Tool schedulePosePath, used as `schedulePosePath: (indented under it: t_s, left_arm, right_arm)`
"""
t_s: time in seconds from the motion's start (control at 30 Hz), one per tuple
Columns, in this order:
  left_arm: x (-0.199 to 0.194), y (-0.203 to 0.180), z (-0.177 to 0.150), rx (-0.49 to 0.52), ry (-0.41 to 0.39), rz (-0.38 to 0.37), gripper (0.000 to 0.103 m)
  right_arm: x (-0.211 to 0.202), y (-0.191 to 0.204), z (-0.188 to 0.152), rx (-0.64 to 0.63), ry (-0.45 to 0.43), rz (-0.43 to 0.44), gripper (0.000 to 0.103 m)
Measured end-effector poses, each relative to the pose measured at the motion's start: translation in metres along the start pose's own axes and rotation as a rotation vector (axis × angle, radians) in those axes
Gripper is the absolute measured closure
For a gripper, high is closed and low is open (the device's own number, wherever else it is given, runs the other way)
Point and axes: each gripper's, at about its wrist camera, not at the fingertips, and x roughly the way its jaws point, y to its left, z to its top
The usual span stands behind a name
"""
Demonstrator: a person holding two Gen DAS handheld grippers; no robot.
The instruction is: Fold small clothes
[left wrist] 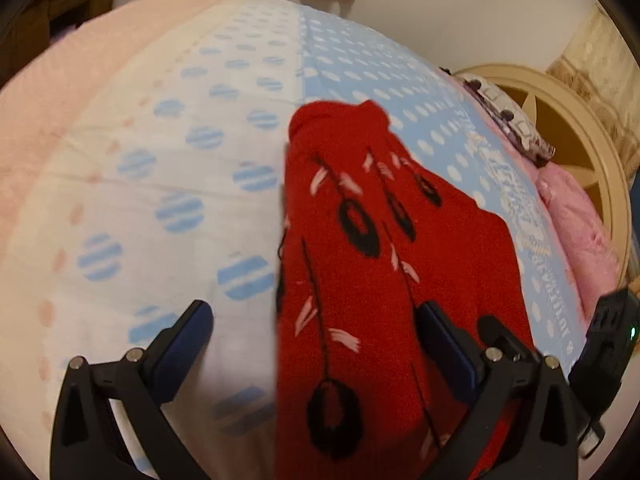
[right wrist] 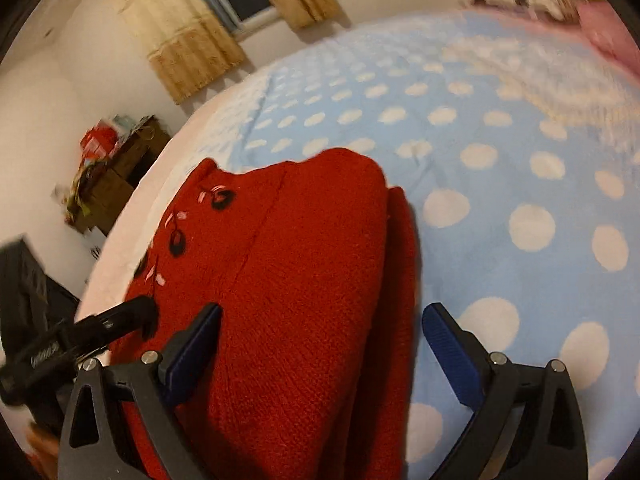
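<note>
A bed with a blue-and-white polka-dot sheet carries a red knit garment, black-and-pink embroidered, lying folded in layers. The left gripper and right gripper both straddle it, jaws spread wide, holding nothing.

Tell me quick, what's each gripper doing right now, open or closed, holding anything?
Left gripper: open, holding nothing, over the red sweater.
Right gripper: open, holding nothing, fingers either side of the sweater.
</note>
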Motion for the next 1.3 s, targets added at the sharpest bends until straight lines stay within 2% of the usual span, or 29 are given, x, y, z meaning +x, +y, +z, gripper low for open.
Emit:
schedulePosePath:
  t_s: [0.1, 0.13, 0.2, 0.23, 0.27, 0.33, 0.43, 0.63, 0.77, 1.07, 1.3]
  left_arm:
    - [0.000, -0.003, -0.003, 0.016, -0.025, 0.018, 0.000]
    - [0.000, -0.005, -0.002, 0.027, -0.026, 0.024, 0.003]
    - [-0.002, -0.009, -0.004, 0.045, -0.035, 0.005, 0.015]
    - [-0.002, -0.010, -0.005, 0.050, -0.037, -0.014, 0.025]
    - [-0.002, -0.011, -0.005, 0.052, -0.038, -0.026, 0.034]
    - [-0.004, -0.017, -0.007, 0.064, -0.055, -0.005, 0.037]
    - [-0.003, -0.027, -0.008, 0.107, -0.081, 0.041, 0.039]
    - [-0.002, -0.033, -0.009, 0.130, -0.117, 0.081, 0.045]
    - [-0.003, -0.044, -0.012, 0.192, -0.148, 0.127, 0.052]
    - [-0.011, -0.052, -0.014, 0.224, -0.161, 0.170, 0.068]
    - [-0.037, -0.057, -0.017, 0.240, -0.176, 0.189, 0.069]
  right_arm:
    - [0.000, -0.002, -0.002, 0.004, 0.005, 0.011, 0.004]
    - [0.001, -0.003, -0.002, 0.005, 0.007, 0.017, 0.003]
    - [-0.001, -0.002, -0.003, -0.001, -0.003, 0.017, 0.004]
    - [-0.002, 0.000, -0.004, -0.015, -0.013, 0.014, 0.008]
    - [-0.003, 0.003, -0.006, -0.029, -0.019, 0.035, 0.022]
    - [-0.002, 0.008, -0.006, -0.035, -0.010, 0.091, 0.042]
    - [-0.002, 0.006, -0.007, -0.030, -0.014, 0.098, 0.043]
    - [-0.001, 0.007, -0.009, -0.034, -0.028, 0.094, 0.043]
    - [-0.003, 0.014, -0.010, -0.065, -0.040, 0.066, 0.044]
    - [-0.014, 0.033, -0.016, -0.168, -0.113, -0.015, 0.056]
    - [-0.027, 0.030, -0.014, -0.088, -0.107, 0.038, 0.060]
